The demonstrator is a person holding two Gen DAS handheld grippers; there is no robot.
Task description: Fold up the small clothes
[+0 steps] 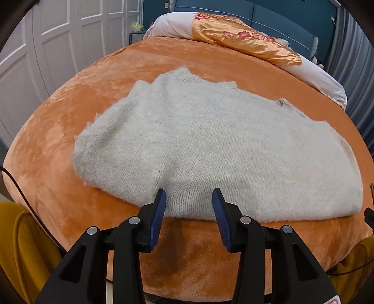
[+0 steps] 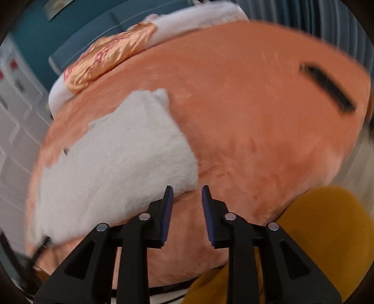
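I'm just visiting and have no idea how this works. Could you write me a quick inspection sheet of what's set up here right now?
Surface: bed under an orange plush blanket.
Job's things: one white fuzzy sweater, lying flat near the front edge of the bed.
Clutter: a black strip on the blanket, too blurred to identify.
Grippers: left gripper open over the sweater's near hem; right gripper open, nothing between its jaws.
Cables: a black cable at the bed's left edge.
Surroundings: pillows with a gold floral cover, blue headboard, white closet doors.
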